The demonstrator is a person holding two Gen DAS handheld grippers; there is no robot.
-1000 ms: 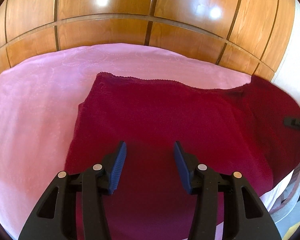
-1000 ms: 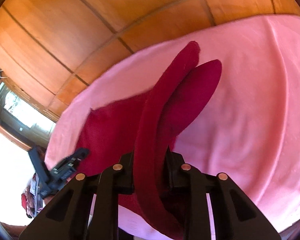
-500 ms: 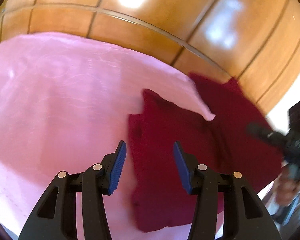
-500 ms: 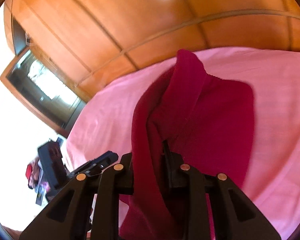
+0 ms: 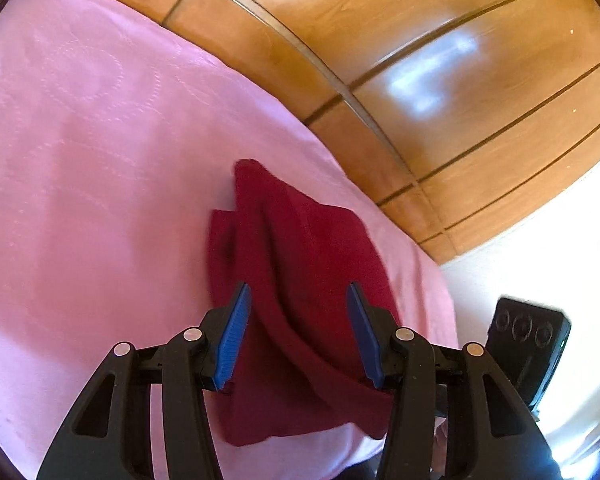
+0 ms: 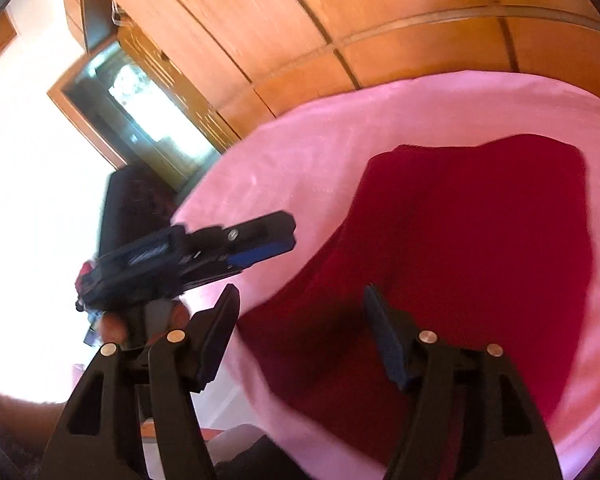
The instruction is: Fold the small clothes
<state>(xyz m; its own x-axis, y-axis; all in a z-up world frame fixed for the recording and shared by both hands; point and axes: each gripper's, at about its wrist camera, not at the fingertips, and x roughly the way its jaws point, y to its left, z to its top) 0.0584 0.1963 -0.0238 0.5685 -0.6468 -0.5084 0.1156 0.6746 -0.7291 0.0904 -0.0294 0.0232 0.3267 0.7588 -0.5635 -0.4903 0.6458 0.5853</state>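
Observation:
A dark red knitted garment [image 5: 300, 240] lies folded over itself on the pink bedspread [image 5: 100, 160]. My left gripper [image 5: 298, 292] hovers just over its near part with its blue pads apart, and they press on nothing. In the right wrist view the same garment [image 6: 480, 240] lies flat on the bedspread [image 6: 340, 140]. My right gripper [image 6: 300, 292] is above its near left edge. Its jaws are opening and no cloth is between them. The left gripper [image 6: 288, 228] shows from the side at the bed's left edge, with a hand under it.
A glossy wooden panelled wall [image 5: 440, 80] runs behind the bed. A black device [image 5: 532, 352] sits past the bed's right edge. A bright window or doorway [image 6: 152, 92] is at the far left, and the bed edge is close in front.
The right gripper has let go of the red garment, which it held lifted; the garment now lies folded on the bed. The left gripper's view has swung and rolled, its jaws unchanged.

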